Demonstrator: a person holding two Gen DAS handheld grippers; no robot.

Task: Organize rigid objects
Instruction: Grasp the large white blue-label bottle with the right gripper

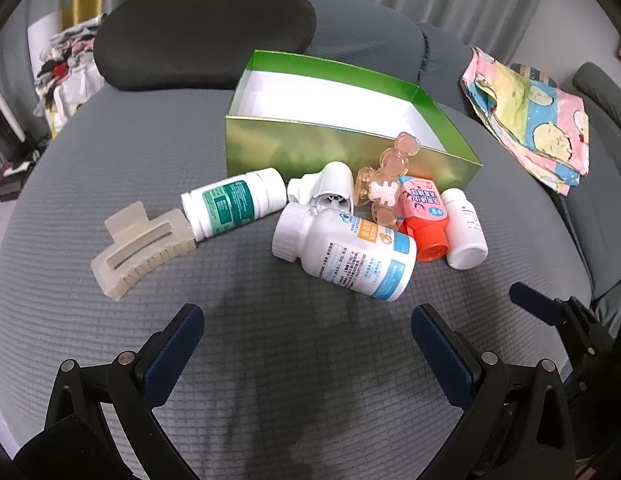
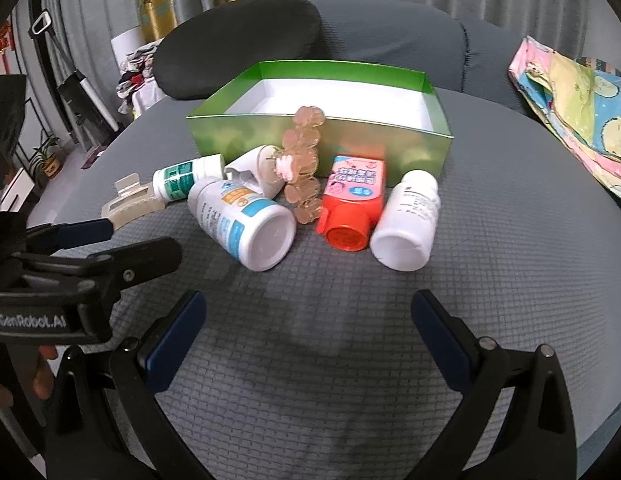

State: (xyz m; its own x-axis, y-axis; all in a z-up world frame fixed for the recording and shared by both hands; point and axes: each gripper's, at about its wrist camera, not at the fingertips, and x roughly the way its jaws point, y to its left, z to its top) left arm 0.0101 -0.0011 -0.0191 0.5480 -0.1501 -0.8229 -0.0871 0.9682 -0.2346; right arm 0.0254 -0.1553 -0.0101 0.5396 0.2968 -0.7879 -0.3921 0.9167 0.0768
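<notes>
**Bottles and clips piled before an open green box**

Grey quilted cushion (image 1: 270, 360) is filling most of both frames, with grey curtains hanging across the top and a dark round pillow (image 1: 202, 32) lying at upper centre. A patterned cloth (image 1: 530, 120) is sitting at the right edge.

Just above mid-frame, the green box (image 1: 278, 148) is standing open, its white interior showing nothing inside. All the loose items are lying in a heap against its near wall (none is in the box).

At the centre of the left wrist view, the large white bottle with a blue label (image 1: 350, 256) is lying on its side, cap toward the left. To its left the green-labelled bottle (image 1: 230, 204) is lying with its base touching the beige hair claw (image 1: 142, 248), which is resting at mid-left. A white capped container (image 1: 322, 192) is lying behind the large bottle. Right of centre, the red-capped bottle (image 1: 424, 220) is pointing its cap toward the camera, and the small white bottle (image 1: 466, 232) is lying just beside it. A translucent pink clip (image 1: 390, 176) is leaning up against the box wall.

Along the bottom of each frame, the left gripper (image 1: 306, 316) and the right gripper (image 2: 308, 304) are both hovering with jaws spread wide, holding nothing, apart from the pile.
</notes>
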